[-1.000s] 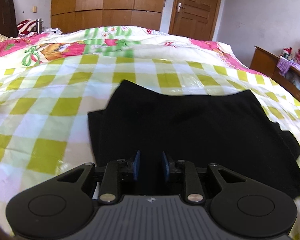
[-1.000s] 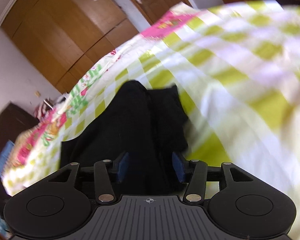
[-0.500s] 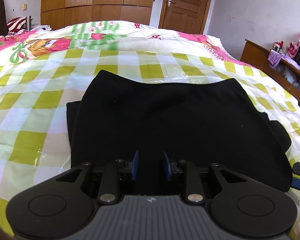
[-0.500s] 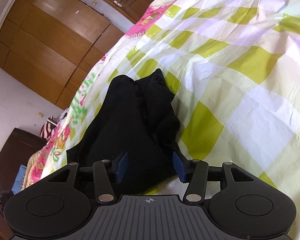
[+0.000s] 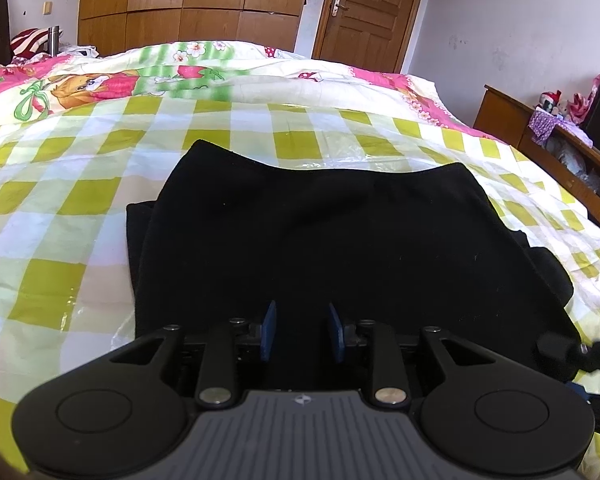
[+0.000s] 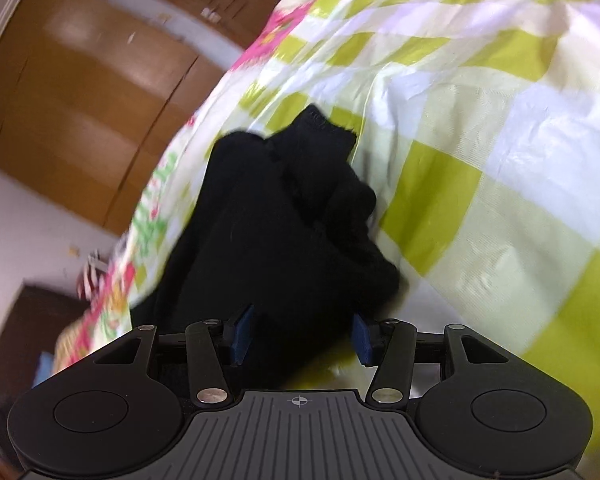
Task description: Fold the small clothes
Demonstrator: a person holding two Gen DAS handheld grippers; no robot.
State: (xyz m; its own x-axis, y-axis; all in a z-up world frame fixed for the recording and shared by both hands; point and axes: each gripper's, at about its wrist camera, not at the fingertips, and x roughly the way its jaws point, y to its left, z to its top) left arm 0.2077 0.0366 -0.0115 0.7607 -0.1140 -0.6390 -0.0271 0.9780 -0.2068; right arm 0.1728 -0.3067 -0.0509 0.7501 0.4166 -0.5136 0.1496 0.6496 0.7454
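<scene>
Lying across the near middle of the green-checked bedspread (image 5: 80, 208), the black garment (image 5: 340, 240) sat under both tools. The left gripper (image 5: 302, 332) stood open over its near edge, holding nothing; the right gripper (image 6: 300, 336) gaped around a bunched right end (image 6: 332, 216). Pinching only the top layer there could drag the fold askew.

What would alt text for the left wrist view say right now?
A black garment lies partly folded on a bed under a yellow-and-white checked cover, filling the middle of the view. The left gripper is low over its near edge, blue pads apart with dark cloth behind them. A wooden wardrobe and door stand beyond the bed.
</scene>
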